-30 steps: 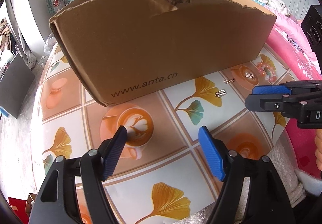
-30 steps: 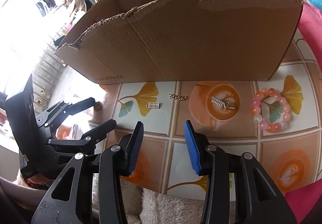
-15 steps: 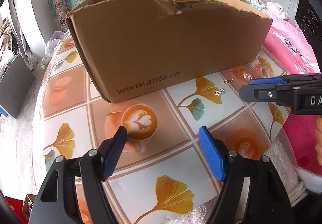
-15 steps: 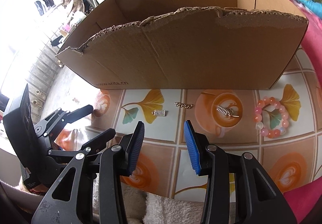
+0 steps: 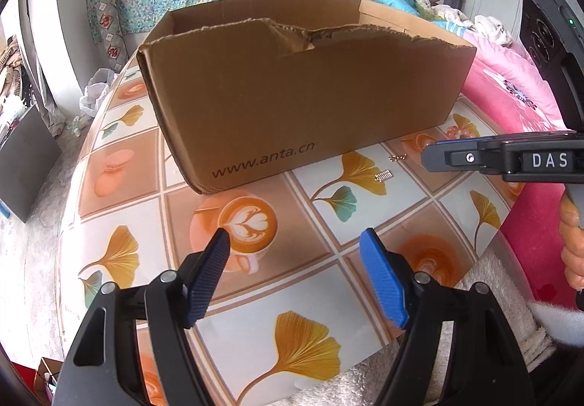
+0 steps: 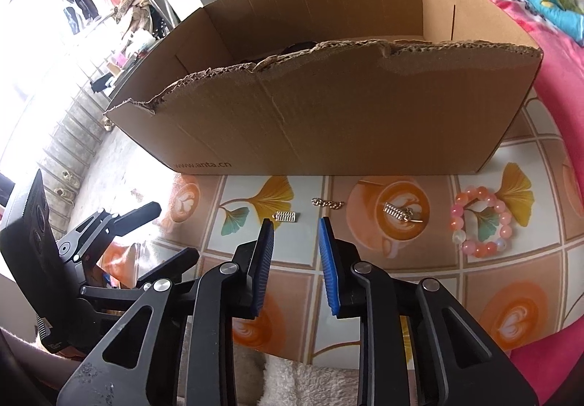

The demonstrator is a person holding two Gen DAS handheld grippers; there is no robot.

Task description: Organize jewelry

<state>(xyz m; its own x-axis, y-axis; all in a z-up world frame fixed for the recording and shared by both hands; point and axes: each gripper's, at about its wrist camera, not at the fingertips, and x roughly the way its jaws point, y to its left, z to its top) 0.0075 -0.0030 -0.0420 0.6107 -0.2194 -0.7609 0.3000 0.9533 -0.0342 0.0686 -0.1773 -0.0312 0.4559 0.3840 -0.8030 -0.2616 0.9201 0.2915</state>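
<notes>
1. While nothing has yet been lifted, four pieces of jewelry lie in a row on the patterned table [image 6: 412,282], across the middle of the right wrist view: a small silver bar charm [image 6: 285,216], a short gold chain [image 6: 327,204], a gold clasp piece [image 6: 399,213] and a pink bead bracelet [image 6: 481,222] at right of centre.
2. Each piece rests apart from its neighbours, and all lie just in front of the near wall of the cardboard box [image 6: 328,114], which fills the upper middle of the frame.
3. Only a dark shape shows over the torn front edge inside the box; whether it is jewelry cannot be told.
4. At lower centre the right gripper [image 6: 295,242] hangs above the table, near the bar charm and the chain. Its jaws are closing, with nothing between the blue pads [image 6: 263,267]; it touches no piece.
5. At lower centre of the left wrist view the left gripper [image 5: 295,273] stands wide open and empty over a bare part of the table, well apart from the row, of which the bar charm [image 5: 383,175] and chain [image 5: 398,158] show at middle right.
6. By judgement, the task stands at its start: all four visible pieces are left to pick up and, presumably, place in the box.
</notes>
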